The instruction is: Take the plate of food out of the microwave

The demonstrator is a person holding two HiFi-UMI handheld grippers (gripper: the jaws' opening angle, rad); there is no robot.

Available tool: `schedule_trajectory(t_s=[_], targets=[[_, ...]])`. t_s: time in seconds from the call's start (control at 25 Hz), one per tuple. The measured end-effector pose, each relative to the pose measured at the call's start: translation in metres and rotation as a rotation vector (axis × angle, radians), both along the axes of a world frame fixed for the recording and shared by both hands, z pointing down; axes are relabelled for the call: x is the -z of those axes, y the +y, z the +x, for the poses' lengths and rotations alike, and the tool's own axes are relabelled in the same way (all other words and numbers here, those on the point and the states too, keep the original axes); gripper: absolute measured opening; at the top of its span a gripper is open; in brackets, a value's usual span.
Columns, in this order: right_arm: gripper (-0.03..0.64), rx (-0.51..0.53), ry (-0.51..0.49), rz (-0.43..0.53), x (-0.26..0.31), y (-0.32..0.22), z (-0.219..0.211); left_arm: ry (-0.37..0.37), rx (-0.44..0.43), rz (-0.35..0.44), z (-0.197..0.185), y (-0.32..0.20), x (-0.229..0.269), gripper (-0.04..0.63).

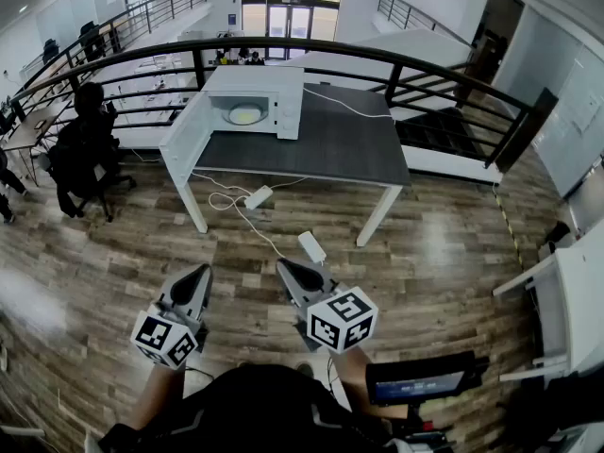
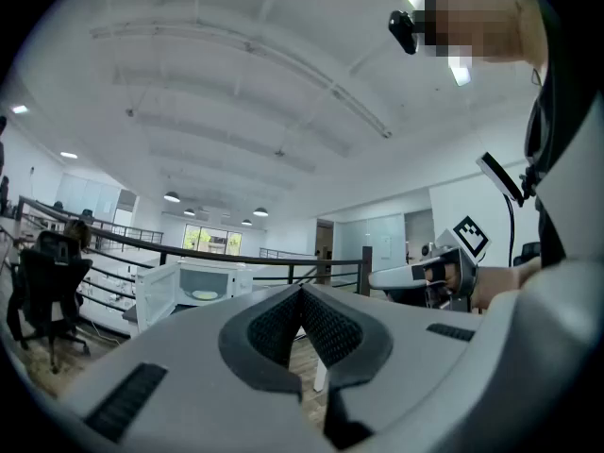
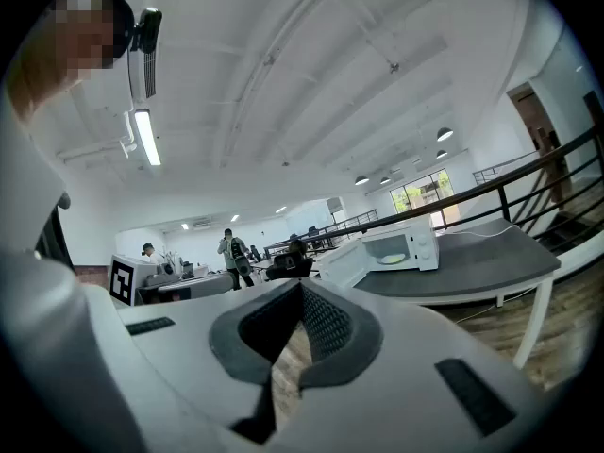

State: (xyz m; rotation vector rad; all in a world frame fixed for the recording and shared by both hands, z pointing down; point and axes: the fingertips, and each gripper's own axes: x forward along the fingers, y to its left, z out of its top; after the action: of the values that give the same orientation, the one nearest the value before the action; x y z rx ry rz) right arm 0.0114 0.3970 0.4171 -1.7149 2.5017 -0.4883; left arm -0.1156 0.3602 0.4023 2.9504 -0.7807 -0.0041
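A white microwave (image 1: 253,100) stands on the far left of a dark-topped table (image 1: 321,144), its door (image 1: 185,125) swung wide open to the left. Inside lies a plate of yellowish food (image 1: 245,114), also seen in the left gripper view (image 2: 204,295) and the right gripper view (image 3: 391,259). Both grippers hang over the wooden floor, well short of the table. The left gripper (image 1: 200,276) and the right gripper (image 1: 288,270) are shut, tips together, with nothing between them.
A power strip (image 1: 258,197) and white cables lie on the floor under the table. A small white box (image 1: 312,247) lies near the right gripper. A black curved railing (image 1: 415,74) runs behind the table. A person sits on a chair (image 1: 83,149) at the left.
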Motion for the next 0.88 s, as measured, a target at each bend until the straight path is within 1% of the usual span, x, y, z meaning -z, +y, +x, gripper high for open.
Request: schedule_trajectory(t_s=[0.12, 0.28, 0.36, 0.48, 0.52, 0.68, 0.8, 0.88], targets=[[-0.009, -0.004, -0.004, -0.002, 0.000, -0.003, 0.001, -0.018, -0.030, 0.035, 0.001, 0.002, 0.005, 0.005], [-0.009, 0.012, 0.008, 0.005, 0.002, -0.003, -0.005, 0.015, -0.068, 0.012, 0.002, 0.005, 0.008, 0.005], [-0.009, 0.006, 0.009, 0.005, 0.001, -0.005, -0.006, 0.027, -0.072, -0.001, 0.000, 0.004, 0.009, 0.005], [-0.009, -0.010, 0.004, -0.002, -0.001, -0.007, -0.005, 0.075, -0.073, -0.042, -0.006, 0.001, 0.015, 0.005], [-0.009, -0.012, 0.002, -0.005, -0.002, -0.006, -0.006, 0.086, -0.076, -0.043, -0.008, 0.002, 0.018, 0.005], [-0.009, -0.014, -0.032, 0.009, 0.002, -0.008, -0.011, 0.084, -0.077, -0.013, -0.016, -0.001, 0.025, 0.005], [-0.009, -0.023, -0.072, 0.016, 0.005, -0.014, -0.010, 0.094, -0.069, -0.019, -0.020, -0.007, 0.024, 0.005], [-0.009, -0.027, -0.074, 0.009, 0.003, -0.019, -0.013, 0.093, -0.073, -0.023, -0.024, -0.009, 0.022, 0.005]])
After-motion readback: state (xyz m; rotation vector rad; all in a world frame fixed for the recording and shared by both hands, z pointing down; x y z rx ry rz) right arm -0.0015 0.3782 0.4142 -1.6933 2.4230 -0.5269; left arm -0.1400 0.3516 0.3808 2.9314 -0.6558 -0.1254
